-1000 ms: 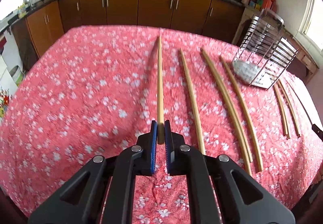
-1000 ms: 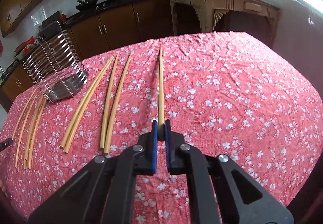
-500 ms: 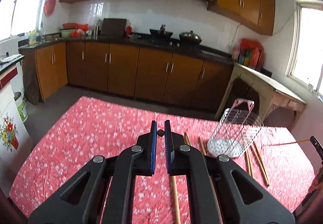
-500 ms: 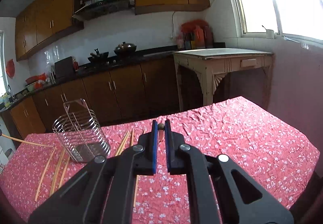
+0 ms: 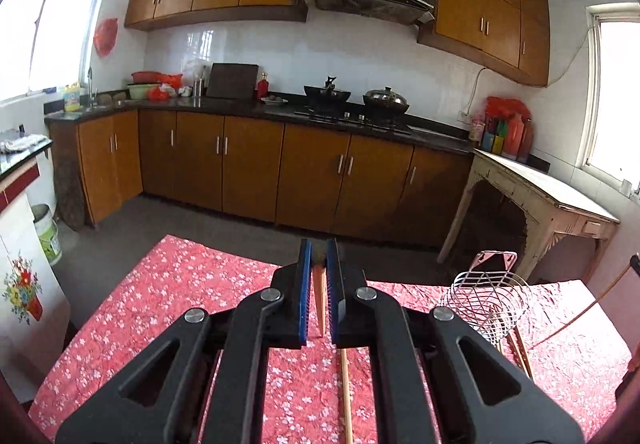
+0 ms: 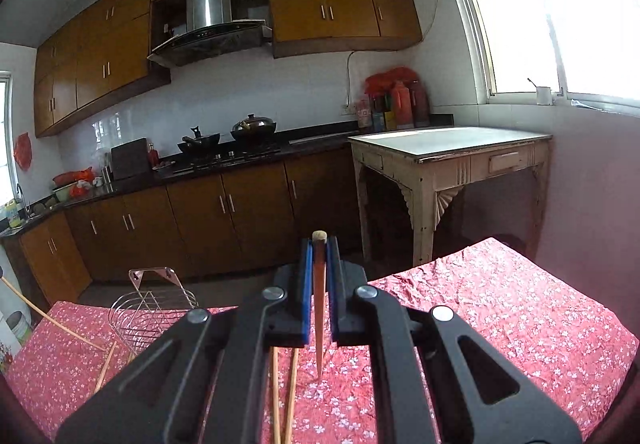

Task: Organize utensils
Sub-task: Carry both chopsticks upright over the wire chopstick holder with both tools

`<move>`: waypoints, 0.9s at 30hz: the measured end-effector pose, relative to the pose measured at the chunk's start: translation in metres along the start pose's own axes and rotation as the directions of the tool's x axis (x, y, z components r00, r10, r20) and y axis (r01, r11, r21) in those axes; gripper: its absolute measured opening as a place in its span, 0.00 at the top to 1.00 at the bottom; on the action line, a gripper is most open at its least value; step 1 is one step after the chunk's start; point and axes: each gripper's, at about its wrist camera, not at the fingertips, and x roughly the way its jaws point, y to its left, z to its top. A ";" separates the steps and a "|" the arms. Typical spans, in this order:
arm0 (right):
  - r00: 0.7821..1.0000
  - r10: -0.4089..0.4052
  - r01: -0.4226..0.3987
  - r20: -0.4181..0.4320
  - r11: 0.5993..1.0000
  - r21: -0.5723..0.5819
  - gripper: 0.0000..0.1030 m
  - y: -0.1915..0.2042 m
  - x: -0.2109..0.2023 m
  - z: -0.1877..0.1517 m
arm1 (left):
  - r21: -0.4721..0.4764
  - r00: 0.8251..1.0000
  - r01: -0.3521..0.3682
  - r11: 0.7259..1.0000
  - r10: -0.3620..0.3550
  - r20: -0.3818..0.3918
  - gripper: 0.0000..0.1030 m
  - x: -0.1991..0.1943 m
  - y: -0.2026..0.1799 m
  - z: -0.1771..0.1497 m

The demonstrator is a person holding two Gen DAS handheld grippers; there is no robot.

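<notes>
- In the left wrist view, the left tongs [image 5: 319,292] at centre frame are clenched on a chopstick [image 5: 320,300], which is pointed down toward the red flowered counter [image 5: 160,308].
- At the right of that view, a wire rack [image 5: 488,300] is seen standing on the counter; no chopsticks can be made out inside it.
- In the right wrist view, the right tongs [image 6: 319,292] are likewise clenched on a second chopstick [image 6: 319,308], held nearly upright.
- Loose chopsticks [image 6: 284,396] are left lying at lower centre, so the sorting is judged barely begun.
</notes>
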 end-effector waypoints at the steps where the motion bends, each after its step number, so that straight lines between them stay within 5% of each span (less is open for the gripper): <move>1: 1.000 0.000 0.000 -0.002 1.000 0.002 0.92 0.000 0.002 0.002 | 0.004 1.000 -0.005 1.000 0.005 0.004 0.93 0.001 -0.002 0.000; 11: 1.000 -0.008 0.008 -0.019 1.000 0.000 0.92 0.003 0.015 0.003 | 0.004 0.999 -0.031 1.000 0.031 0.037 0.93 0.011 -0.012 0.006; 20: 1.000 -0.005 0.005 -0.019 1.000 0.002 0.92 0.004 0.016 0.003 | -0.035 0.999 -0.036 0.999 0.035 -0.035 0.94 0.027 -0.004 0.003; 27: 0.998 0.021 -0.020 0.057 1.000 -0.011 0.93 0.011 -0.010 0.037 | -0.022 1.000 -0.005 1.000 0.005 0.001 0.94 0.006 -0.010 0.023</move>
